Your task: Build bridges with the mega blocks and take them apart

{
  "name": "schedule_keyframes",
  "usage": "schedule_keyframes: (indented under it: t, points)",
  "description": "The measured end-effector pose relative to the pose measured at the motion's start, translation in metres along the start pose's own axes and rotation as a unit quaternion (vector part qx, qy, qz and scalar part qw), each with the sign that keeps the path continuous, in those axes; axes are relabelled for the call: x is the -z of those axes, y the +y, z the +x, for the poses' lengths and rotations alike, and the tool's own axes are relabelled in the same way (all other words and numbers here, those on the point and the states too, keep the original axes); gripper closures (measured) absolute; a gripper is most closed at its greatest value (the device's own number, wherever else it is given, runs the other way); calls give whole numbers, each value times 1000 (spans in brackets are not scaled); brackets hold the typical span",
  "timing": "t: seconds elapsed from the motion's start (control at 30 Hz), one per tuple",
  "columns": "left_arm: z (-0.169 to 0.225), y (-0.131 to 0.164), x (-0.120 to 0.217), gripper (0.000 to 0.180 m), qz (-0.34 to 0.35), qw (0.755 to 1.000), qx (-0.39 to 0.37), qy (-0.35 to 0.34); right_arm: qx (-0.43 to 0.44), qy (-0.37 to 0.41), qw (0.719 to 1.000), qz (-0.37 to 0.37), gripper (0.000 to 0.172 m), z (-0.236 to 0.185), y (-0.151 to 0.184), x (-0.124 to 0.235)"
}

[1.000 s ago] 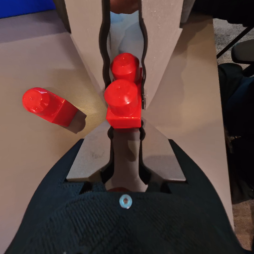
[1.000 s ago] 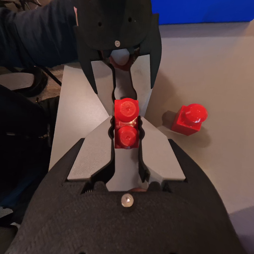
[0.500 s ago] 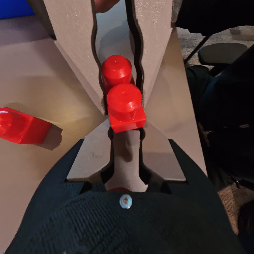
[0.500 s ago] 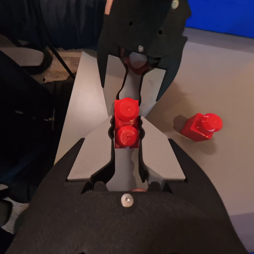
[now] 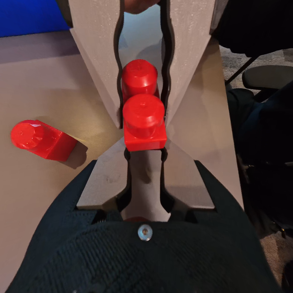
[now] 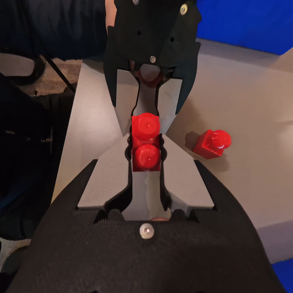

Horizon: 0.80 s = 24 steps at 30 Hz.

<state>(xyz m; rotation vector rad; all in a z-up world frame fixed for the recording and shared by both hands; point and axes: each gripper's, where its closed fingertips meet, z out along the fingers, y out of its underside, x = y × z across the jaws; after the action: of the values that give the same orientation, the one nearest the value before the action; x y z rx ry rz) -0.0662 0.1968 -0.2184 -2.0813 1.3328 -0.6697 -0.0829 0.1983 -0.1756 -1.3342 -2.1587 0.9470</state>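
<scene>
A red two-stud block (image 5: 143,120) is held above the table between both grippers, studs up. My left gripper (image 5: 145,150) is shut on its near end, with the pads against its sides. My right gripper (image 6: 145,139) is shut on the other half of the same block (image 6: 145,142), gripping its sides. Each gripper shows opposite the other: the right gripper (image 5: 143,125) from the top of the left wrist view, the left gripper (image 6: 145,133) from the top of the right wrist view. A red one-stud block (image 5: 42,141) lies on its side on the table, also in the right wrist view (image 6: 210,144).
The beige table (image 5: 47,95) ends close by at its edge (image 5: 228,126). Beyond it are carpet, a chair (image 5: 266,76) and a person's dark clothing (image 6: 23,142). A blue surface (image 6: 245,20) lies at the far side. The grippers' ends are close to 4 cm from one another.
Both grippers stay shut on the two-stud block. The pair swung sideways half a second ago and has swung back, so the loose one-stud block sits again where it was a second ago.
</scene>
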Motion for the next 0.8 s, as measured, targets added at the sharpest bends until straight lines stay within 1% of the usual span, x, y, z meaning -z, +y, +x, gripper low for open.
schedule_keyframes:
  t: [0.13,0.3,0.4,0.47,0.57,0.63,0.8]
  points:
    - [1,-2,0,147,3,1000,-4,-1,-17,-16,999,32,142,-1,-6,2]
    - [0,3,-3,147,-10,1000,-6,-4,-26,-24,999,33,141,-2,-6,-8]
    - [-6,5,-3,147,-12,1000,3,-15,-39,-14,999,28,141,4,-3,-8]
    - [-14,5,-2,147,-13,999,-2,-40,-44,3,999,27,141,10,-1,-6]
    - [-21,1,2,147,-1,998,1,-61,-52,16,997,48,142,16,-4,0]
    - [-26,4,2,146,-7,997,-4,-76,-64,23,996,65,141,22,-7,6]
    - [-29,11,-6,146,-21,996,-24,-84,-79,25,994,75,141,27,-5,11]
